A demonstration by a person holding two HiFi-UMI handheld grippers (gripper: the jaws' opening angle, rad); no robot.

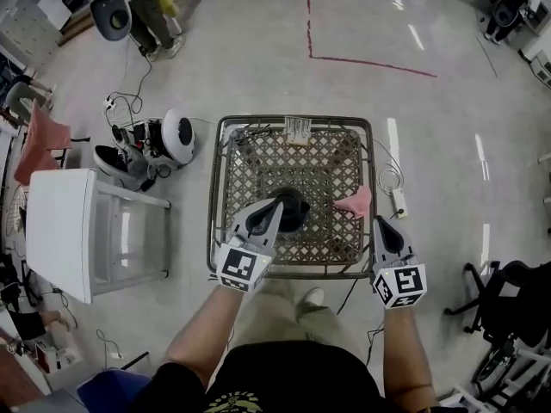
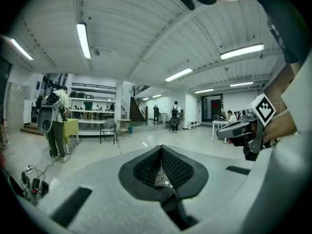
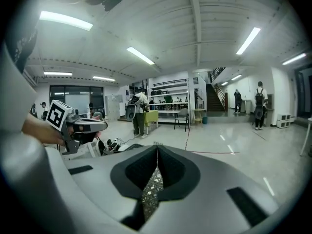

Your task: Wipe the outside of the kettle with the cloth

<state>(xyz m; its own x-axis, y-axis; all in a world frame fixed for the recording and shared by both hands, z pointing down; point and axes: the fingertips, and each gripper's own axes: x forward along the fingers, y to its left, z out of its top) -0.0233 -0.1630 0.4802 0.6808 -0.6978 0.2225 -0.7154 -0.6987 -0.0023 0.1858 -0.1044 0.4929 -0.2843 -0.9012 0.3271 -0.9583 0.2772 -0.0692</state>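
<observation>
Left tongs [image 1: 276, 206]: shut, nothing between the pads; seen from above, tips over the kettle's near-left side, contact not readable.
Right tongs [image 1: 380, 224]: shut and empty, at the front right corner of the tabletop [image 1: 225, 144].
Kettle [image 1: 295, 210]: black, mid-lattice, toward the front edge.
Cloth [image 1: 355, 201]: pink, bunched, at the right rim, to the right of the kettle and apart from it.
Key relation: cloth just ahead and slightly left of the right tongs, much nearer them than the left pair.
Next move, as judged: right tongs to open, then reach forward onto the cloth; left pair better placed to steady the kettle.
</observation>
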